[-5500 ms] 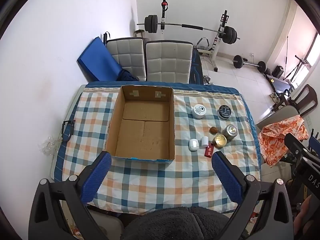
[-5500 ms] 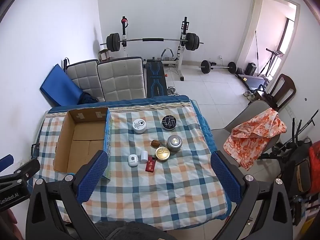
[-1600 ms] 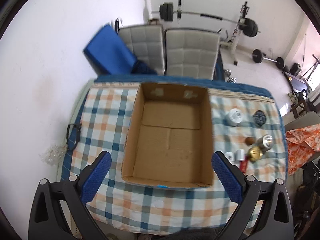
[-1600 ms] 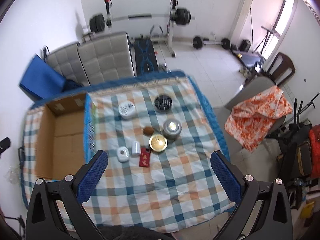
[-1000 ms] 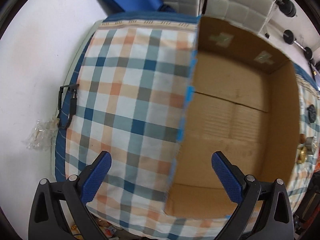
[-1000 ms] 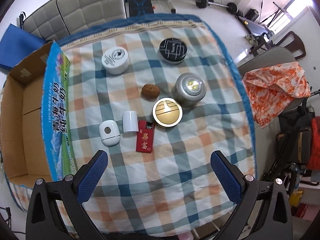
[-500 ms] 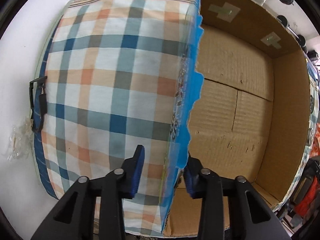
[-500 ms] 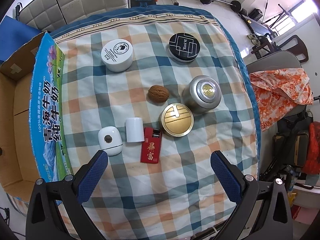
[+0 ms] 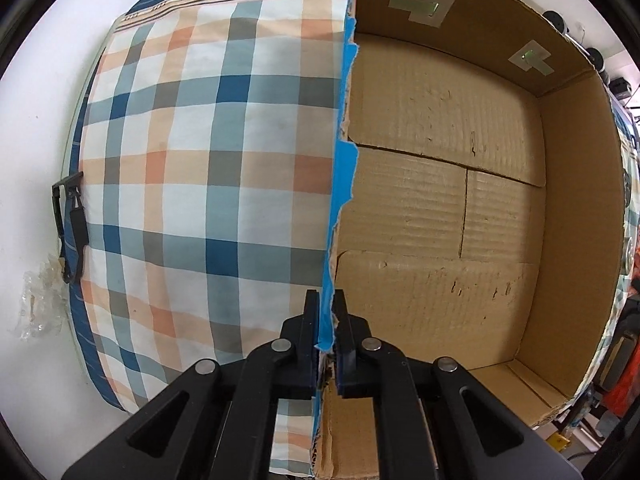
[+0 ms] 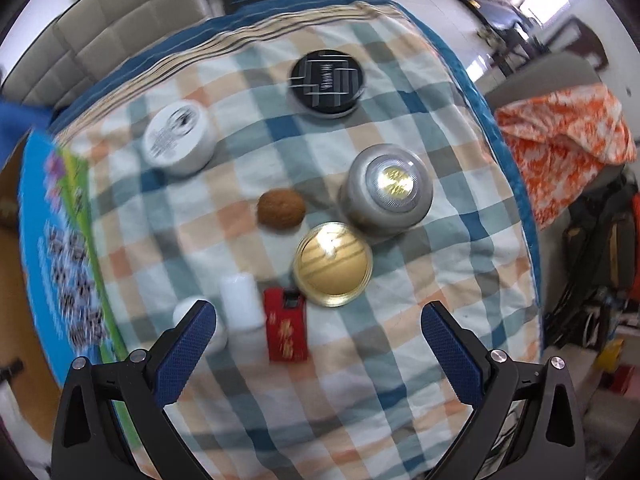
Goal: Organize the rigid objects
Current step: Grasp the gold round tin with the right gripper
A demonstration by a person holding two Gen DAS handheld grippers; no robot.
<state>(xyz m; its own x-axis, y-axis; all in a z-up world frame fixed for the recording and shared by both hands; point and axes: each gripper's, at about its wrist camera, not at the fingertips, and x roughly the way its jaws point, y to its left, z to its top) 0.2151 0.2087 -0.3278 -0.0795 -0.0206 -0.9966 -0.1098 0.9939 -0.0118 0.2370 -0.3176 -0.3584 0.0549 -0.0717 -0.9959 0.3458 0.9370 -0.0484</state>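
Jaws of left gripper [image 9: 327, 316] clamped on near left wall of brown cardboard box [image 9: 440, 208], bracing it; right gripper [image 10: 316, 332] jaws apart above red rectangular lighter [image 10: 286, 330] on checked table [image 10: 400, 320]. Next: descend, grasp.

The cardboard box [image 9: 440, 200] is rough, matt brown card inside, with a torn edge and shiny blue print outside; the checked tablecloth [image 10: 400, 360] is soft cloth; the gold lid [image 10: 333, 263] and silver tin [image 10: 386, 190] are shiny metal; the white jar [image 10: 178, 143] looks like smooth plastic; the walnut [image 10: 281, 210] is rough and dull; the right gripper's pads [image 10: 182, 350] are bumpy blue rubber.
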